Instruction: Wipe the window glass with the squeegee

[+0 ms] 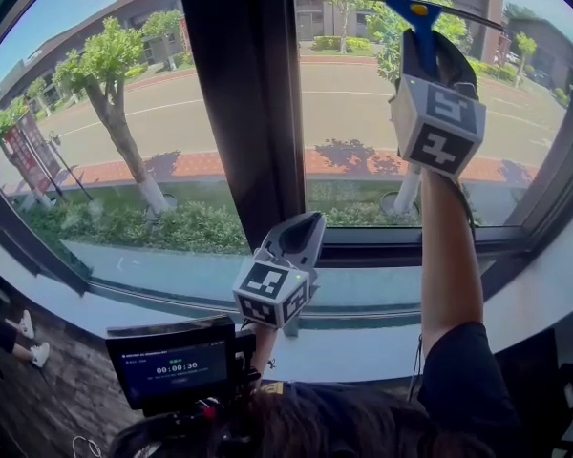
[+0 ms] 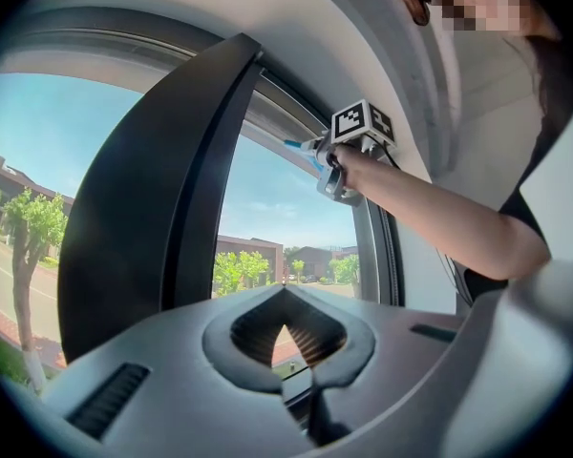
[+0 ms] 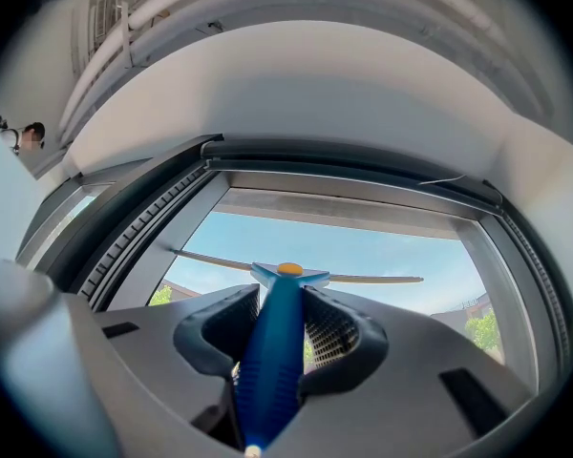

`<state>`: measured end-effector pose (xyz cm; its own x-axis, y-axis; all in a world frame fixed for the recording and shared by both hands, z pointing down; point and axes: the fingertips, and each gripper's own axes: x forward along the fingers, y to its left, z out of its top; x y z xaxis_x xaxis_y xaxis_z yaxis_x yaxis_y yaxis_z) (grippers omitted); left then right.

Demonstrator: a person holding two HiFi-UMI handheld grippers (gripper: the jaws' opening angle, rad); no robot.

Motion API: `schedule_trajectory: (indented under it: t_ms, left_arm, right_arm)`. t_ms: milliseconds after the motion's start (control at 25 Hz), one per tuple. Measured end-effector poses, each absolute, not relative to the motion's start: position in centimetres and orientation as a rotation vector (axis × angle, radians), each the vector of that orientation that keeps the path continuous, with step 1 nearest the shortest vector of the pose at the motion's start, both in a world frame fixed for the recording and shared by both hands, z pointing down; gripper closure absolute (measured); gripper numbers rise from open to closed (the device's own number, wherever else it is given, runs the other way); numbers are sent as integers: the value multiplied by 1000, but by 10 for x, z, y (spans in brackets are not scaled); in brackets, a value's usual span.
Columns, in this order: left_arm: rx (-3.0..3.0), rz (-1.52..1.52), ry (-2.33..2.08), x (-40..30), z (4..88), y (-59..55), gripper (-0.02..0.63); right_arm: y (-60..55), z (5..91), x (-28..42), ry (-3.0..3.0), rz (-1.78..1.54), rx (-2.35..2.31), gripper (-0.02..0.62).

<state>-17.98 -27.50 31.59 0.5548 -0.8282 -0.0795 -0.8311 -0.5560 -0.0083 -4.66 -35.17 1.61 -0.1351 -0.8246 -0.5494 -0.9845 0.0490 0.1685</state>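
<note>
The squeegee (image 1: 418,17) has a blue handle and a thin blade lying across the top of the right window pane (image 1: 353,113). My right gripper (image 1: 422,46) is raised high and shut on the handle. In the right gripper view the blue handle (image 3: 272,351) runs between the jaws of the right gripper (image 3: 282,327), and the blade (image 3: 363,279) rests against the glass just under the upper frame. My left gripper (image 1: 307,222) is held low by the sill, shut with nothing in it. The left gripper view shows its jaws (image 2: 286,332) together, with the right gripper (image 2: 329,165) up at the pane's top.
A wide dark mullion (image 1: 244,103) separates the left pane (image 1: 95,160) from the right one. Below runs a white sill (image 1: 382,351). A small screen with a timer (image 1: 172,365) sits near my chest. Someone's feet (image 1: 24,337) show at the far left.
</note>
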Motion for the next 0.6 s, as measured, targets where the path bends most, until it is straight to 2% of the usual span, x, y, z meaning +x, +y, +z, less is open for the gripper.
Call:
schedule_trajectory:
  t_ms: [600]
  left_arm:
    - [-2711,130,1482,-182,313,-285,604]
  right_arm:
    - [-349,70,-44,2046,729,-1852,454]
